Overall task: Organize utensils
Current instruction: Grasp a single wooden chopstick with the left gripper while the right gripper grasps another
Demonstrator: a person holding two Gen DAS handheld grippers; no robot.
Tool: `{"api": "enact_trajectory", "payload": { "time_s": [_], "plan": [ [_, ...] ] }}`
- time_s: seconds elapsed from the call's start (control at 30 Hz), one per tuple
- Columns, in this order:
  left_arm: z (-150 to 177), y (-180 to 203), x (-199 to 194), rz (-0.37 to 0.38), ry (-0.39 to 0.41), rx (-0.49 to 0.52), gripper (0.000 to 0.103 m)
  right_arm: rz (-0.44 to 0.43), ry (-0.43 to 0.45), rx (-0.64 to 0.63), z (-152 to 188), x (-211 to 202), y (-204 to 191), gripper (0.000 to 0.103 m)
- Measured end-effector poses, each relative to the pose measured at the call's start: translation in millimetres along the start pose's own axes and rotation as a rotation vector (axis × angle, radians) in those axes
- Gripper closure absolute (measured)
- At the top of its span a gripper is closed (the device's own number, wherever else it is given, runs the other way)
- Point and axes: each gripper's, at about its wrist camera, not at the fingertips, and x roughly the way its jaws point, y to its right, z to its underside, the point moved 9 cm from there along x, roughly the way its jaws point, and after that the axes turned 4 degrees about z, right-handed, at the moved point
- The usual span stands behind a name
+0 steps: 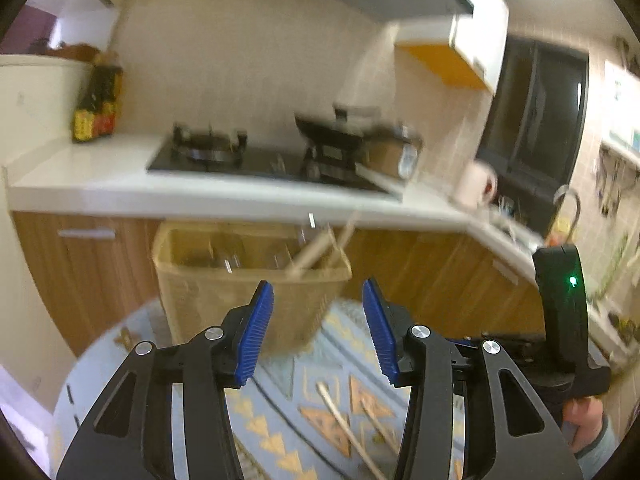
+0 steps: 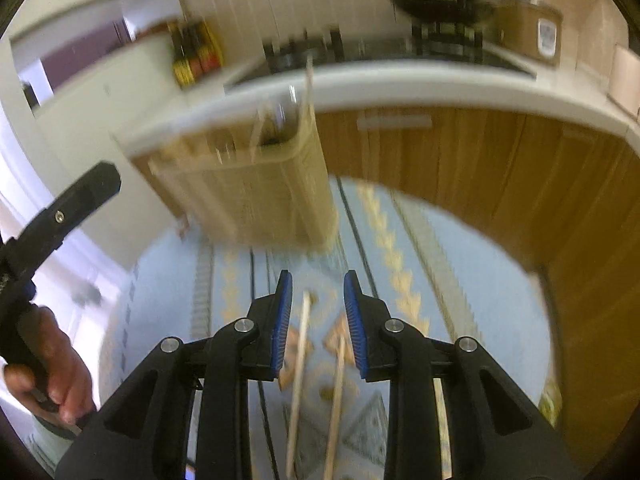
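Observation:
A beige mesh utensil holder (image 1: 240, 292) stands on a blue patterned cloth (image 1: 288, 376) with chopsticks and several blurred utensils sticking out of it. Two loose wooden chopsticks (image 1: 340, 420) lie on the cloth in front of it. My left gripper (image 1: 318, 284) is open and empty, facing the holder. In the right wrist view the holder (image 2: 256, 188) stands ahead. My right gripper (image 2: 318, 276) hangs open above the two chopsticks (image 2: 302, 344), which show between its blue pads (image 2: 282, 320) without being pressed. Its black handle (image 1: 560, 300) shows at the right of the left view.
Behind the table runs a white counter (image 1: 120, 188) over wooden cabinets (image 1: 440, 276). It carries a gas stove (image 1: 212, 152), a wok and a pot (image 1: 392, 152), and sauce bottles (image 1: 98, 108). A sink tap (image 1: 568, 200) is at the far right. A hand (image 2: 52, 368) holds the left gripper.

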Motion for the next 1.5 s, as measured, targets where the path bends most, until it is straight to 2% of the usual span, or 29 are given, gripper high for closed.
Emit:
{"api": "enact_trajectory", "payload": {
  "time_s": [0.1, 0.13, 0.2, 0.3, 0.4, 0.57, 0.7, 0.93, 1.03, 1.13, 1.17, 1.2, 1.27, 1.4, 1.5],
  "plan": [
    [32, 1, 24, 0.003, -0.154, -0.021, 0.059, -0.004, -0.11, 0.01, 29, 18, 5, 0.079],
    [39, -1, 28, 0.0, -0.179, -0.038, 0.059, -0.012, -0.126, 0.018, 33, 21, 6, 0.079],
    [59, -9, 40, -0.02, -0.239, -0.1, 0.059, -0.025, -0.141, 0.043, 46, 25, 10, 0.079],
    [86, -14, 58, 0.008, -0.343, -0.167, 0.059, -0.02, -0.161, 0.056, 61, 29, 14, 0.079],
    [112, -16, 75, 0.022, -0.437, -0.198, 0.059, -0.013, -0.192, 0.057, 75, 35, 17, 0.079],
    [138, -11, 93, 0.036, -0.538, -0.205, 0.059, -0.02, -0.251, 0.037, 98, 45, 12, 0.079],
    [147, -5, 100, 0.028, -0.566, -0.179, 0.059, -0.015, -0.289, 0.004, 114, 51, 8, 0.079],
    [157, 1, 105, 0.024, -0.591, -0.173, 0.059, -0.015, -0.278, -0.011, 119, 43, 13, 0.078],
    [156, 4, 106, 0.021, -0.595, -0.166, 0.055, -0.007, -0.271, -0.018, 118, 43, 15, 0.059],
    [157, 7, 109, 0.021, -0.596, -0.16, 0.055, -0.002, -0.256, -0.047, 119, 42, 11, 0.057],
    [158, 8, 111, 0.018, -0.597, -0.155, 0.055, 0.001, -0.26, -0.064, 119, 43, 9, 0.058],
    [158, 9, 112, 0.016, -0.597, -0.15, 0.055, 0.006, -0.264, -0.076, 121, 44, 7, 0.068],
    [158, 11, 113, 0.013, -0.599, -0.145, 0.055, 0.02, -0.281, -0.099, 124, 47, 4, 0.073],
    [159, 16, 115, 0.006, -0.601, -0.117, 0.055, 0.081, -0.268, -0.161, 125, 48, 4, 0.094],
    [161, 21, 116, -0.008, -0.599, -0.088, 0.055, 0.097, -0.265, -0.185, 127, 47, 8, 0.099]
  ]
}}
